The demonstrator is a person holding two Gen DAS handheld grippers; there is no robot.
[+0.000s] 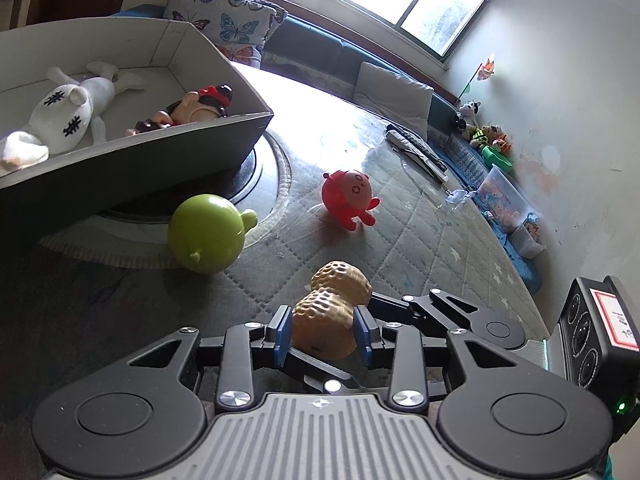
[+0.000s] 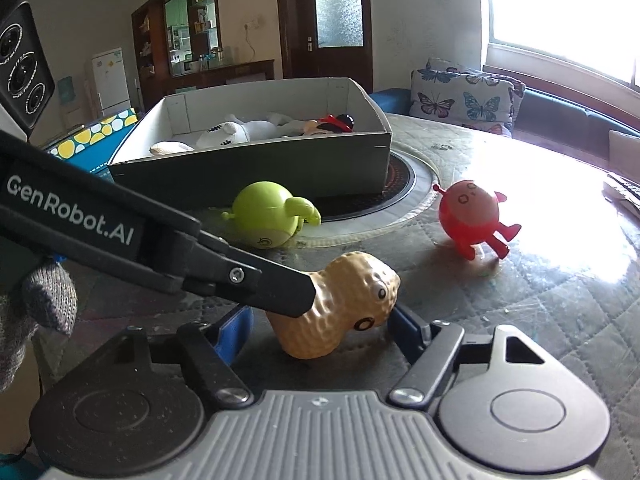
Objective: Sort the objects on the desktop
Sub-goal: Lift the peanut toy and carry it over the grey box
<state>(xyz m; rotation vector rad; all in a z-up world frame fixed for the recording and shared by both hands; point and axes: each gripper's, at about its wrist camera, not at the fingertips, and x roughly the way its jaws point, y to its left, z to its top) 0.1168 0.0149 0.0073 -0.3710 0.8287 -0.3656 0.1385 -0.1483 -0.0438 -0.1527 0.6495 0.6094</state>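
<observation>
A tan peanut toy (image 1: 328,312) with eyes (image 2: 344,308) lies on the quilted table cover. My left gripper (image 1: 322,332) is shut on its lower lobe, blue pads against both sides. One left finger (image 2: 260,284) reaches across to the toy in the right wrist view. My right gripper (image 2: 320,330) straddles the same toy; its right pad is close to the toy, its left pad stands apart. A green round toy (image 1: 208,232) (image 2: 268,216) and a red round toy (image 1: 350,196) (image 2: 472,212) lie farther out. The grey box (image 1: 160,140) (image 2: 260,168) holds a white plush (image 1: 76,116) and a figurine (image 1: 200,108).
The box rests partly on a round black hob (image 2: 400,184) set in the table. Remote controls (image 1: 416,148) lie near the far table edge. A gloved hand (image 2: 40,308) shows at the left. A sofa with a butterfly cushion (image 2: 464,96) stands behind the table.
</observation>
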